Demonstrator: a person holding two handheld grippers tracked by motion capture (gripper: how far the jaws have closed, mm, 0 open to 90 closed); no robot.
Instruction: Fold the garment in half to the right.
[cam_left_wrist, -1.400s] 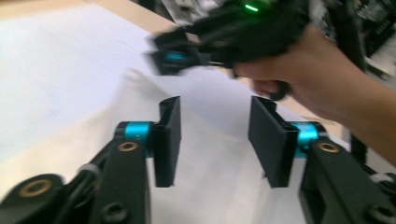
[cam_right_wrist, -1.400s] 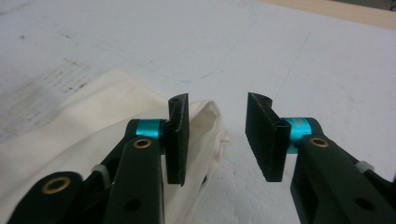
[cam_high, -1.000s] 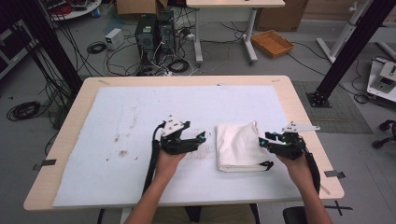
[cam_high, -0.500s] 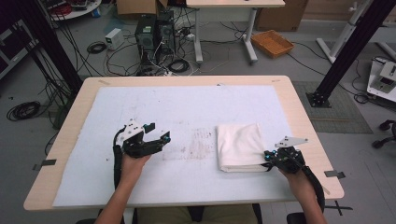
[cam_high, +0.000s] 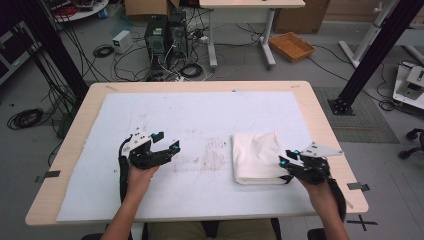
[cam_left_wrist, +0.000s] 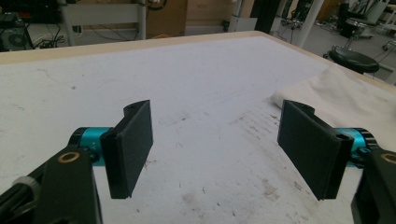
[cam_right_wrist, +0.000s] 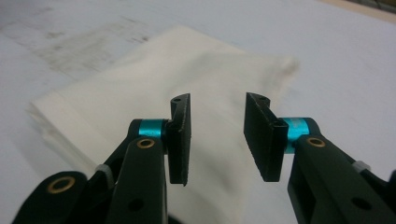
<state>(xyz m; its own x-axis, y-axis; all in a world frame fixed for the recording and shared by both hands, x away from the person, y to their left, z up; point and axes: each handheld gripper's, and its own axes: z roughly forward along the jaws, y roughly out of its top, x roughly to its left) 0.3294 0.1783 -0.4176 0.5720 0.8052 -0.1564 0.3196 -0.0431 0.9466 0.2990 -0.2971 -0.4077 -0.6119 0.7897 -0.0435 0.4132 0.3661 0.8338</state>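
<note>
A: Where does the folded cream cloth (cam_high: 256, 157) lie?

B: It lies flat on the white sheet (cam_high: 200, 115) that covers the wooden table (cam_high: 325, 135), right of centre in the high view, with its stacked fold edges toward the person. Smudged grey marks stain the sheet just left of it.

A: What is the state of the right tool (cam_high: 288, 161)?

B: It sits at the cloth's near right corner, low over the fabric. In the right gripper view (cam_right_wrist: 217, 140) its two black jaws stand partly apart above the cloth, and nothing is gripped between them. They have just been opening after a brief closure.

A: And the left tool (cam_high: 167, 141)?

B: It is held well to the left of the cloth, above the bare sheet. In the left gripper view (cam_left_wrist: 219, 149) the jaws stand wide apart with only stained sheet between them; the cloth's edge (cam_left_wrist: 345, 88) shows far off at the right.

A: Is any writing legible?

B: None can be read on the cloth, the sheet or either tool. The marks on the sheet are too faint to tell whether they are print.

A: What lies beyond the table?

B: Computer towers (cam_high: 165, 35), tangled cables and an orange tray (cam_high: 291, 46) on the floor.
</note>
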